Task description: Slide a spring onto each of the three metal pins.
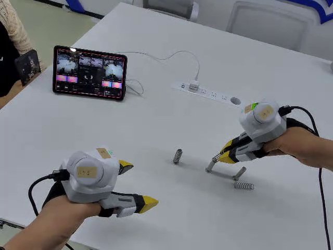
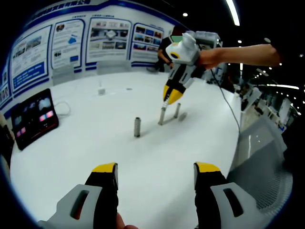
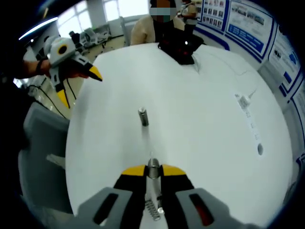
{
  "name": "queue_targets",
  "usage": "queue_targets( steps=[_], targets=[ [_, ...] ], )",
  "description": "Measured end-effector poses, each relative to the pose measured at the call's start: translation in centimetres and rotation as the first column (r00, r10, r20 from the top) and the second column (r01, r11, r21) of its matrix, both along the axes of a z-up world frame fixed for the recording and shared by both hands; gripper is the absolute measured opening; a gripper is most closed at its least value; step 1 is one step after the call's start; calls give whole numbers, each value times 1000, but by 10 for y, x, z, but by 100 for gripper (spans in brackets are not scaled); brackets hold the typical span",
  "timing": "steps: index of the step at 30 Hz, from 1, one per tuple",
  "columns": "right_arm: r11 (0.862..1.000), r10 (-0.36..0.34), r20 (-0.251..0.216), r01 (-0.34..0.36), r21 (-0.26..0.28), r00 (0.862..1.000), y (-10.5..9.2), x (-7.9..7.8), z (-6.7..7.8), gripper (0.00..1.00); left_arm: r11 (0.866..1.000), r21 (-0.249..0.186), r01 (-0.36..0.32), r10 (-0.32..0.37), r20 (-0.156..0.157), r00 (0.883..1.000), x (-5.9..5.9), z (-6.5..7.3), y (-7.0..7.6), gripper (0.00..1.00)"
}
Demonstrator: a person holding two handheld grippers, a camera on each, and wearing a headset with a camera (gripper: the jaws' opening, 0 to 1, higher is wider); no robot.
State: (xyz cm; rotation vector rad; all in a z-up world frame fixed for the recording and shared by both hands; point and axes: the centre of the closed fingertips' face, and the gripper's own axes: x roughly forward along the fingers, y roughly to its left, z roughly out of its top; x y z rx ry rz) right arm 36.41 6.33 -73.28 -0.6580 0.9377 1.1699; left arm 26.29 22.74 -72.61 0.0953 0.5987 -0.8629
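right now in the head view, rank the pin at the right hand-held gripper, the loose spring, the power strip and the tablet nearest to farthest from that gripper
From the right hand-held gripper:
1. pin, right at its tips
2. loose spring, lying on the table nearer the person
3. power strip, farther back
4. tablet, far left

A wide white bench [image 1: 156,31] takes up most of the space here. Toward its left side a tablet [image 1: 89,72] stands propped up, its screen lit with small camera pictures. A thin white cable [image 1: 182,51] loops from it across to a white power strip [image 1: 210,94], where a charger [image 1: 194,87] is plugged in. Pale chairs [image 1: 260,21] stand at the far edge, and blue-and-white posters [image 2: 107,36] line the wall.
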Motion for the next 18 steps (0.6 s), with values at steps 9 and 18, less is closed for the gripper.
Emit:
queue_targets(
  steps=[9, 18],
  targets=[
    [1000, 5, -4, -5, 3, 1000, 7, 1, -1, 13, 1000, 2, -4, 4, -3, 1000, -2, -1, 4, 65],
    [1000, 21, -4, -21, -14, 1000, 10, -1, -7, 13, 1000, 3, -9, 9, -3, 1000, -2, -1, 8, 65]
  ],
)
